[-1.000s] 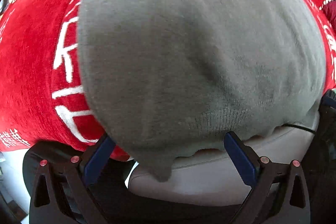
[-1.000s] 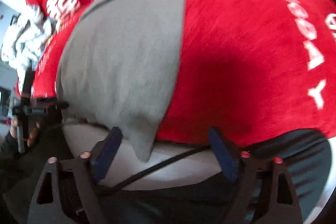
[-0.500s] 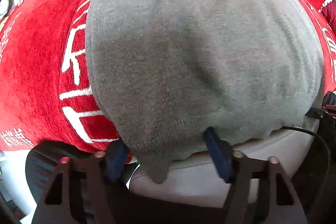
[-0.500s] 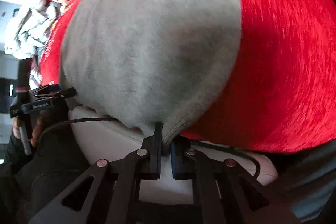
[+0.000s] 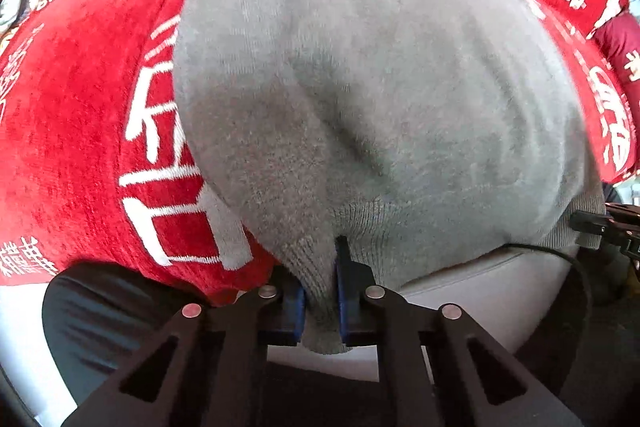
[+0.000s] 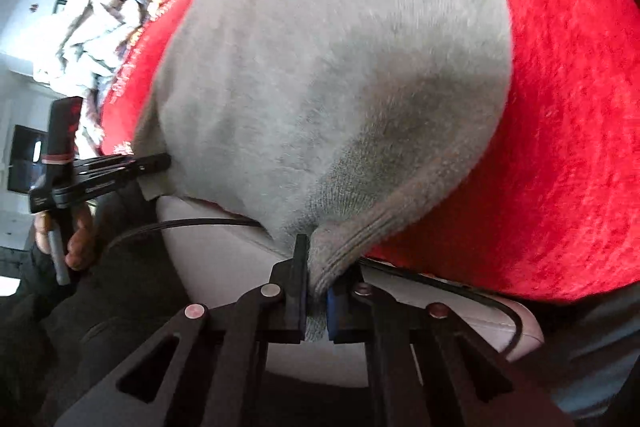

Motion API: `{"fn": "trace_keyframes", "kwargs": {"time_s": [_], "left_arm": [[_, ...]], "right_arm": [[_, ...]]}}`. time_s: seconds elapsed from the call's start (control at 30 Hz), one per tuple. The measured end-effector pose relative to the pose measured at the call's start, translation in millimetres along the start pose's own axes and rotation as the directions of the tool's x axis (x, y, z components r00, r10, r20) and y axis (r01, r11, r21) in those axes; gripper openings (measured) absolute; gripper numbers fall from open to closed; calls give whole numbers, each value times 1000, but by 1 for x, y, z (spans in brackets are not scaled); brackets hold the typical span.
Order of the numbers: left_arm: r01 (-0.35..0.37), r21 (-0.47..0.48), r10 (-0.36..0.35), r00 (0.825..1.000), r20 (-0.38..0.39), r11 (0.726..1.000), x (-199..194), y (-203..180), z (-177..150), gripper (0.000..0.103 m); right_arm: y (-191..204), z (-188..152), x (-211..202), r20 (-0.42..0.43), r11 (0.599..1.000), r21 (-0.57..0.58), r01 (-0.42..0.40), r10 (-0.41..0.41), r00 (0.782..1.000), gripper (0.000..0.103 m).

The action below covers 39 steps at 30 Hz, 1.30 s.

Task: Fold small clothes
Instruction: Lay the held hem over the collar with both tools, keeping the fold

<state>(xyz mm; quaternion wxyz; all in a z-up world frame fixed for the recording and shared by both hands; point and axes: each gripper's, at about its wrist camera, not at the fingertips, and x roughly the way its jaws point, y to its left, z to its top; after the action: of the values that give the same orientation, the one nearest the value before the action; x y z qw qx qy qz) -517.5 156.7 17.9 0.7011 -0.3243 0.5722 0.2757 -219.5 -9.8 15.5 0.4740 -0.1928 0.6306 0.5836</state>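
In the left wrist view, your left gripper (image 5: 320, 301) pinches the ribbed near hem of the grey knit garment (image 5: 380, 99); its jaws have just been closing, and a fold of that hem now sits squeezed between the blue pads (image 5: 343, 291). A short tab of grey fabric hangs out below the pads. The rest of the garment spreads away from you over the red cloth with white lettering (image 5: 80, 107) that covers the tabletop, and a soft crease runs up its middle. At the far end a paler grey band crosses the garment's edge. At the right edge of this view you can see the dark tip of your other gripper (image 5: 608, 227) at the same hem, with a black cable (image 5: 560, 255) looping below it.

In the right wrist view, your right gripper (image 6: 316, 291) is clamped tight on the other corner of the hem, the ribbed edge bunched between its nearly touching pads. The garment (image 6: 320, 67) lies ahead on the red cloth (image 6: 560, 107), which shows bare to the right. To the left, your left gripper (image 6: 120, 167) bites the hem's far corner, with your hand (image 6: 76, 239) around its handle. A heap of pale clothes (image 6: 88, 39) lies far left on the cloth.
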Motion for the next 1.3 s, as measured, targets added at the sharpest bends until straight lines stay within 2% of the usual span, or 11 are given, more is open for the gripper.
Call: {"fn": "trace_keyframes", "kwargs": {"time_s": [0.13,0.23,0.37,0.47,0.67,0.83,0.9,1.1,1.3], "left_arm": [[26,2,-26,996,90,1000,-25,7,-7,13],[31,3,-32,986,162,999,-43,11,-11,13],[55,7,-55,953,298,998,-69,22,-9,13],[65,-7,-58,932,357,998,-79,24,0,13],[94,-69,-58,914,401,993,-74,26,29,13],[131,-112,-70,897,435,985,-76,23,51,13],[148,-129,-77,896,438,981,-78,28,59,13],[165,-151,-79,886,458,975,-82,37,91,13],[168,-159,-77,883,463,973,-79,39,136,13]], "right_arm": [[0,-2,-26,79,997,-39,-63,66,995,7],[4,3,-43,155,991,-72,-110,120,981,7],[10,10,-65,260,985,-82,-154,170,951,7],[10,15,-74,304,986,-79,-149,167,938,7],[5,32,-89,391,987,-41,-153,157,907,7],[0,59,-102,444,987,2,-161,143,884,7],[1,72,-105,459,986,9,-164,142,877,7],[5,111,-109,486,988,18,-150,123,865,7],[-2,154,-109,511,988,47,-144,100,854,7]]}}
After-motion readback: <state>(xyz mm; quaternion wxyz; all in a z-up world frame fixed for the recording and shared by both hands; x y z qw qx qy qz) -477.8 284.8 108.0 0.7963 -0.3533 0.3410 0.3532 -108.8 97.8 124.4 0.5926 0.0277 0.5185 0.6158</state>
